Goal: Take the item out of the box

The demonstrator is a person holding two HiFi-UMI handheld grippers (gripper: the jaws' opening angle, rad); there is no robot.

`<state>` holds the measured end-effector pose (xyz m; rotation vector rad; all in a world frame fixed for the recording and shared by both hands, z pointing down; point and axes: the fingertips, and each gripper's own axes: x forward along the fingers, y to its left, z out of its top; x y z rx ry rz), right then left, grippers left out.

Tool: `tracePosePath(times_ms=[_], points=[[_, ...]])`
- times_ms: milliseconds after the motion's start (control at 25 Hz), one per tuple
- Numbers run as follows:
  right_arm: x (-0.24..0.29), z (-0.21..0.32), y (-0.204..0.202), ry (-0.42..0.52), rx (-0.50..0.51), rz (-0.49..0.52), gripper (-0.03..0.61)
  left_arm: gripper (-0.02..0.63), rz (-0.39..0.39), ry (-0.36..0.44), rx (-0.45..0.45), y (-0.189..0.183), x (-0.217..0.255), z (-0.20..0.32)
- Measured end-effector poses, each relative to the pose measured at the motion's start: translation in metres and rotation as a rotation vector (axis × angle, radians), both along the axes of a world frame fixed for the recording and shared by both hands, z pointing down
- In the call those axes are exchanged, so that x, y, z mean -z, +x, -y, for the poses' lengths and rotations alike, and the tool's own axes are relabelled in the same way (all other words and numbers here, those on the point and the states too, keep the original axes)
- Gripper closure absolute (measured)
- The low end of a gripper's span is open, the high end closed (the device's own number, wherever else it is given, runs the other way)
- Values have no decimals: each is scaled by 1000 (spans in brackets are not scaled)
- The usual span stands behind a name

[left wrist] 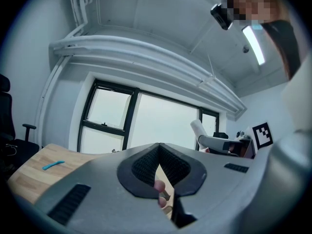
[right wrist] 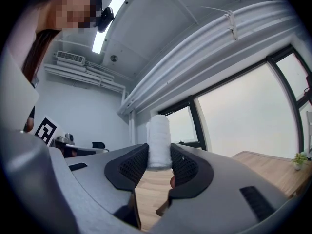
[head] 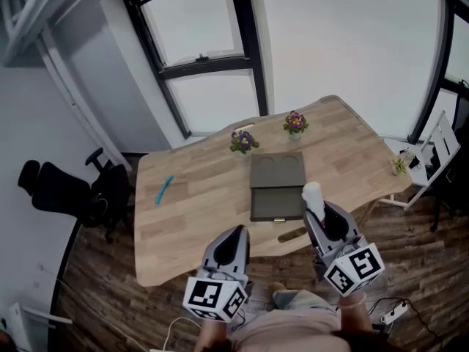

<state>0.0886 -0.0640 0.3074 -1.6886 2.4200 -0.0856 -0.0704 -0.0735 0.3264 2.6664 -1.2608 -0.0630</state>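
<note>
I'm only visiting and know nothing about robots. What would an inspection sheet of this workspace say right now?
Surface: wooden table, pale wood, mostly bare.
Job's things: dark box lies open at the table's middle; white roll is outside it, held upright over the near edge.
Clutter: flower pots behind the box; small plant at the right edge; blue item at the left.
Grippers: right gripper shut on the white roll; left gripper shut, nothing between its jaws.
Cables: power strip on the floor at the right.
Surroundings: office chair at the left; windows behind the table.
</note>
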Motion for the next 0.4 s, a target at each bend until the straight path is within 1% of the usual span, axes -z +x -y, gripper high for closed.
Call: tracePosePath(times_ms=[400], points=[[0,11,2,6,-13,-11,448,617,-7,6,-21,5,0,17]])
